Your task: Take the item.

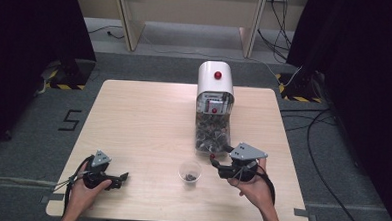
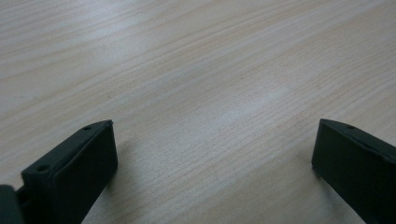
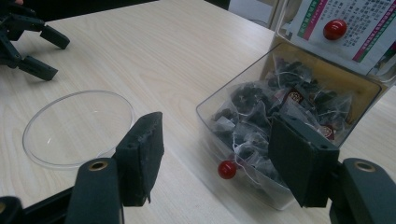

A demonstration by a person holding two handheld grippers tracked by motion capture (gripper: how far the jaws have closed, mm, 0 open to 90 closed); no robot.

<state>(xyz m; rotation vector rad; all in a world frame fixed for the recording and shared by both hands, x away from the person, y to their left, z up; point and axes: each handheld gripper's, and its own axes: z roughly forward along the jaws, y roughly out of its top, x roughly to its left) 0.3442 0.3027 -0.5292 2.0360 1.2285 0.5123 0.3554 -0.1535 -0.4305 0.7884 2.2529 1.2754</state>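
My right tool [image 1: 215,164] sits just in front of the dispenser's clear drawer [image 3: 261,135], jaws standing wide with nothing between them. The drawer is pulled out, full of tea bags [image 3: 261,109], its red knob [image 3: 227,169] just ahead between my jaws. The cup [image 1: 190,171] stands beside it, toward my left, with something dark at its bottom in the high view — a bag already in there, I'd guess. So I judge I'm at the drawer itself: either going in for another bag or about to push it shut by the knob. Either way the next move calls for a short, level advance, keeping clear of the cup's rim.

My left tool [image 1: 123,177] rests low over bare worktop [image 2: 196,93], wide open, holding nothing, well apart from the cup.

The worktop is pale wood grain. The white dispenser [image 1: 216,81] stands at its far edge. Around it — grey floor, dark curtains on both sides, loose cables at right, hazard-striped tape near the far corners.
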